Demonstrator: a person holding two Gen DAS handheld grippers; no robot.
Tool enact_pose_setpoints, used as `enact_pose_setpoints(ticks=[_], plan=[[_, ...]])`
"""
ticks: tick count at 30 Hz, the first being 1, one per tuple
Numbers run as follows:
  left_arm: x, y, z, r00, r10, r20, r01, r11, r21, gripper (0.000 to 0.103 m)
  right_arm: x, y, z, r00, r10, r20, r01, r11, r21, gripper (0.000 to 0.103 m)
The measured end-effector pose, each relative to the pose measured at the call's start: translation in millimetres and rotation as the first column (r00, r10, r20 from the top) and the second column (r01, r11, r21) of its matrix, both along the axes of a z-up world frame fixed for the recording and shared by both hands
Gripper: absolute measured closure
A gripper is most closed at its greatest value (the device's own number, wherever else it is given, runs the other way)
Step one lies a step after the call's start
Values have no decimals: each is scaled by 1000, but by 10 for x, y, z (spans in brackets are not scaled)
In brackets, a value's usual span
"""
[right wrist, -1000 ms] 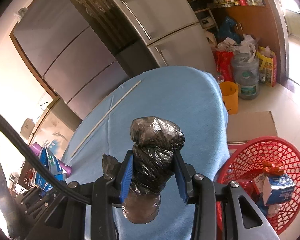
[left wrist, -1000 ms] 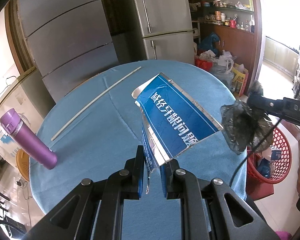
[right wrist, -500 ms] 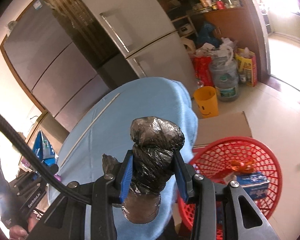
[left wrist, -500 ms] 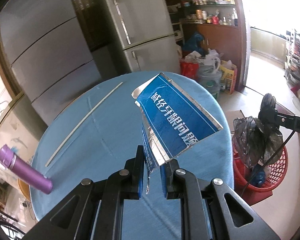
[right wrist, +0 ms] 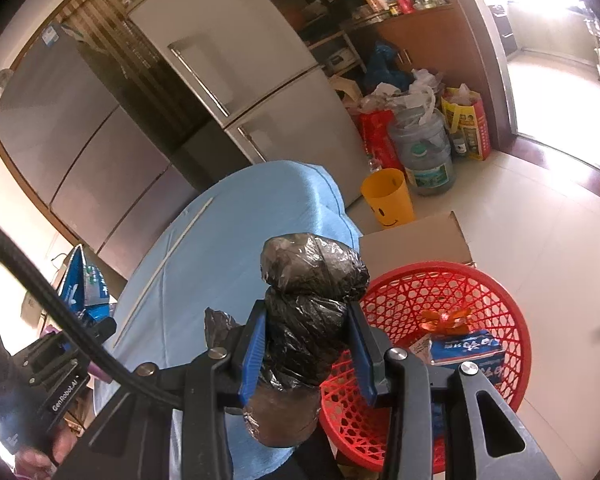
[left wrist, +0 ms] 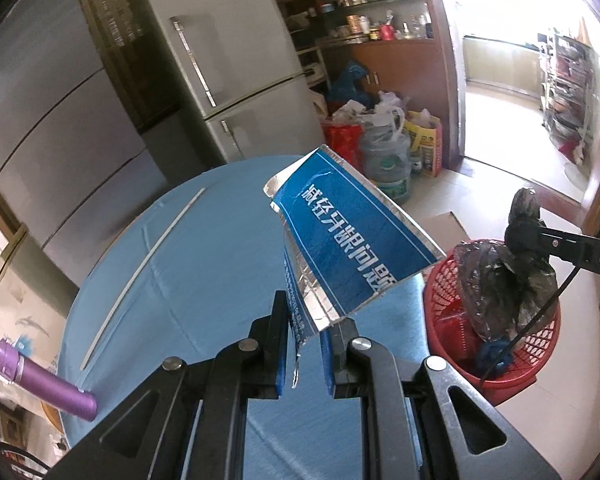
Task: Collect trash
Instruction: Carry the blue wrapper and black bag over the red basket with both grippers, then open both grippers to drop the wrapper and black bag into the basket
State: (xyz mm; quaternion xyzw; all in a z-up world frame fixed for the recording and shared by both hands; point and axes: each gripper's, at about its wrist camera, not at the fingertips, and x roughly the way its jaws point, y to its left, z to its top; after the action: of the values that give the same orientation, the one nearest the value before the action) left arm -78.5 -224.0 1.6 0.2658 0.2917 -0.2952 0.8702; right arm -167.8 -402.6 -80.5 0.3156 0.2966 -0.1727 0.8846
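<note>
My right gripper point(right wrist: 306, 354), clamped on the crumpled black bag point(right wrist: 310, 312), has swung off the blue table point(right wrist: 220, 264) over the last second; the red basket point(right wrist: 496, 292) now sits lower right, just beside it. My left gripper point(left wrist: 304, 354) pinches the blue foil wrapper point(left wrist: 352, 236) at centre frame, above the table's near edge, basket to its right.

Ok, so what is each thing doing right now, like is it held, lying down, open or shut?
Left hand-held gripper: shut on blue wrapper.
Blue wrapper: held up, unfolded, above the table.
Right hand-held gripper: shut on black bag.
Black bag: crumpled, held over the basket's edge.
Red basket: on the floor, some trash inside.
Purple bottle: lying on its side, capped.
White stick: lying flat on the table.
</note>
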Motion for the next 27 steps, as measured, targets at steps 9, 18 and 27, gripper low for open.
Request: enact_pose_setpoints(ticks=[9, 18, 27], plan=[[-110, -299, -36, 997, -79, -13, 79, 997, 7, 88, -137, -31, 39, 999, -18, -39, 16, 998, -63, 62], [-148, -504, -126, 989, -138, -50, 139, 990, 34, 87, -227, -162, 70, 997, -64, -37, 62, 996, -69, 62], [-202, -682, -264, 972, -205, -117, 209, 978, 20, 87, -298, -289, 41, 993, -108, -49, 103, 991, -79, 62]])
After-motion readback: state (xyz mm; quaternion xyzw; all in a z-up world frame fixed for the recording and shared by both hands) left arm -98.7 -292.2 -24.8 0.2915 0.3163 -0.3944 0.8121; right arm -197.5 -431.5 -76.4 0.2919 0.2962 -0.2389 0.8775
